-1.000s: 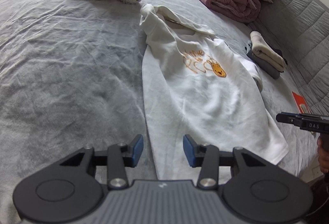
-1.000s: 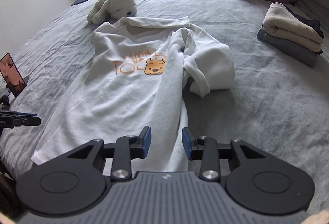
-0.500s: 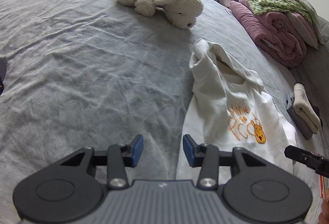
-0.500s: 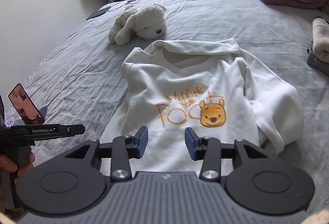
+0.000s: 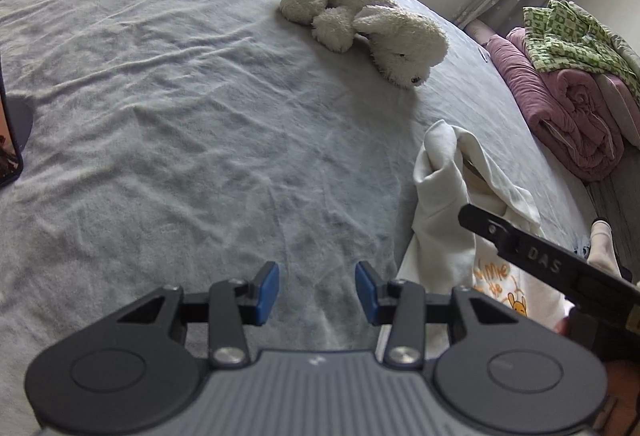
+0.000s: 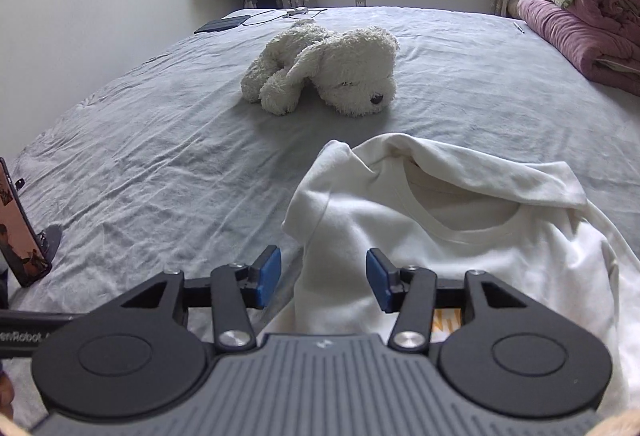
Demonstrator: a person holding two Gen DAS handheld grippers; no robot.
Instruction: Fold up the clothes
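Both grippers are hovering with jaws apart over the bed; the white sweatshirt is lying flat, ungripped.

Your right gripper (image 6: 323, 278) is holding its jaws apart, having just been widening them; its blue pads (image 6: 269, 276) are framing the shoulder edge of the white sweatshirt (image 6: 460, 248) at lower centre of the right wrist view, and they are not pressing the cloth. Your left gripper (image 5: 317, 292) is keeping its jaws apart over bare grey bedsheet (image 5: 168, 123), with nothing between them; the sweatshirt is lying just to the right of it, at the lower right of that frame. A white plush dog (image 6: 328, 71) is resting beyond the collar at upper centre. Rolled pink blankets (image 6: 580, 31) are sitting at the upper right, and a propped phone (image 6: 20, 232) is standing at the left edge.
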